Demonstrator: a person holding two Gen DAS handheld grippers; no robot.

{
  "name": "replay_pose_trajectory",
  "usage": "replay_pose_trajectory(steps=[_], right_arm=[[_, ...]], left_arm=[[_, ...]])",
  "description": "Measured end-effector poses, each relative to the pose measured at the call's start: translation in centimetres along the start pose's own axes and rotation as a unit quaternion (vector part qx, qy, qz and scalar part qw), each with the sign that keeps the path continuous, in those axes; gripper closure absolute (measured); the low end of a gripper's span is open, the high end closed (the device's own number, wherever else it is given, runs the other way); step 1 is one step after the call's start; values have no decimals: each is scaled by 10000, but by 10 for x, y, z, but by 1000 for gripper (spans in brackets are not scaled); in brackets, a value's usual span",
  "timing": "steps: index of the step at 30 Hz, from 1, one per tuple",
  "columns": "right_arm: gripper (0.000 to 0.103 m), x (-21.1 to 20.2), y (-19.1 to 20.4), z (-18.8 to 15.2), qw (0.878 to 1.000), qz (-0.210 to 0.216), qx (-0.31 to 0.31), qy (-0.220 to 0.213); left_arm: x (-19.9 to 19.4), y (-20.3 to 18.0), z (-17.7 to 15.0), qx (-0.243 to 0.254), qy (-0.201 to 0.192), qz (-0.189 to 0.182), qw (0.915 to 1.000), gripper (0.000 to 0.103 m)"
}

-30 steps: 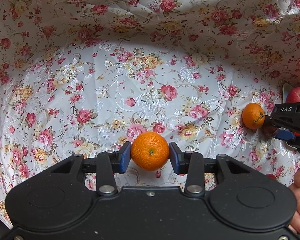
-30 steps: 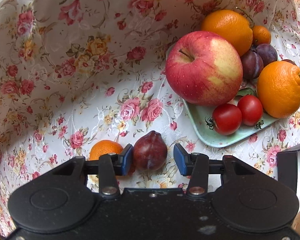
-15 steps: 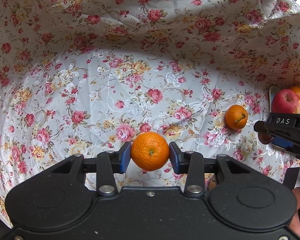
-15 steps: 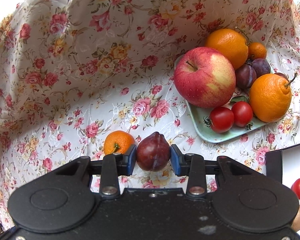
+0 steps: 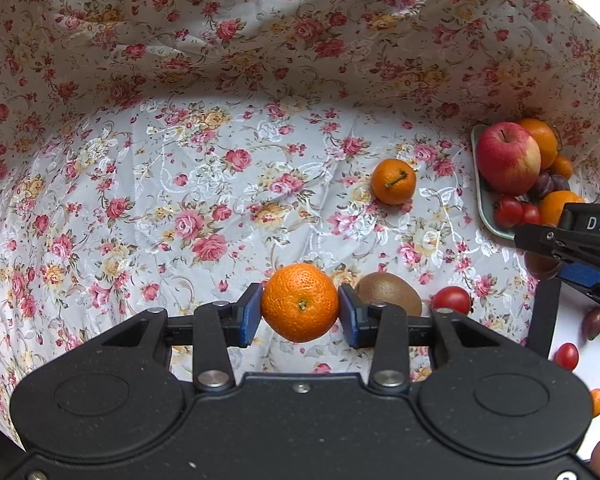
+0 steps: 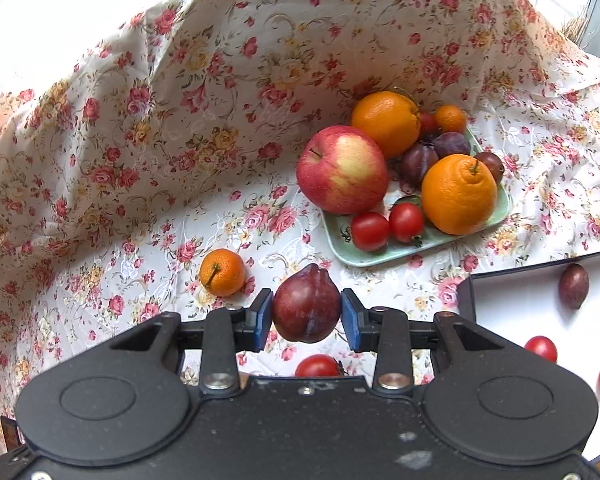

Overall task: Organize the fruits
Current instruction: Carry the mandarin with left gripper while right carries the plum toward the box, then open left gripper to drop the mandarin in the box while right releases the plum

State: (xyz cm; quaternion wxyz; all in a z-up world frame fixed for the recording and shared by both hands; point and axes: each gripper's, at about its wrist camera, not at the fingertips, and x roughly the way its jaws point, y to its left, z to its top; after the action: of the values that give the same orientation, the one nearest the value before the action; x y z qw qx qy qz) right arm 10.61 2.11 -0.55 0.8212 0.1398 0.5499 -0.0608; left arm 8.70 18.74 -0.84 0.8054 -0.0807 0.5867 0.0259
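Now both have lifted off the cloth: left gripper (image 5: 300,314) clamps the tangerine (image 5: 300,302), right gripper (image 6: 306,314) the plum (image 6: 306,303)

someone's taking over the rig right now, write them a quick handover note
Left tongs: shut on a mandarin, held clear of the floral cloth.
Right tongs: shut on a dark plum, also off the cloth.
Green tray: already holds an apple, two big oranges, plums, cherry tomatoes and a small orange fruit.
White box at right: a plum, a tomato and an orange fruit lie inside.
Loose on the cloth: second mandarin, kiwi, tomato.
Left to do: place both held fruits, then clear the three loose ones.
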Motion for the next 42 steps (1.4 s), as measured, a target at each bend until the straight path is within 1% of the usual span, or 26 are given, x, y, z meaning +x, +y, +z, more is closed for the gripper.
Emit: replay_pose_trajectory(steps=[3, 5, 11, 18, 25, 29, 32, 37, 42], right_arm=[[65, -15, -23, -5, 9997, 122, 207, 40], [65, -24, -36, -8, 9996, 88, 286, 7], [65, -51, -87, -16, 9983, -168, 535, -168], [65, -70, -152, -25, 9937, -522, 958, -243], [65, -76, -213, -27, 9856, -971, 1373, -203], [65, -79, -242, -27, 9823, -1038, 1548, -199], [65, -82, -258, -28, 9804, -1134, 1600, -208], [65, -90, -284, -32, 9793, -1075, 1693, -261], [64, -92, -304, -33, 9771, -1027, 1847, -241]], left_arm=[[-8, -15, -10, 117, -38, -75, 9999, 54], [-13, -27, -18, 203, -62, -141, 9997, 54], [-29, -68, -41, 559, -140, -358, 9977, 54], [-41, -127, -67, 1039, -187, -662, 9922, 54], [-34, -181, -88, 1465, -42, -840, 9856, 54], [-25, -207, -96, 1569, 123, -951, 9829, 54], [-18, -224, -101, 1654, 185, -966, 9813, 54], [-12, -250, -112, 1836, 244, -1001, 9776, 54], [-6, -266, -120, 1941, 297, -1013, 9753, 54]])
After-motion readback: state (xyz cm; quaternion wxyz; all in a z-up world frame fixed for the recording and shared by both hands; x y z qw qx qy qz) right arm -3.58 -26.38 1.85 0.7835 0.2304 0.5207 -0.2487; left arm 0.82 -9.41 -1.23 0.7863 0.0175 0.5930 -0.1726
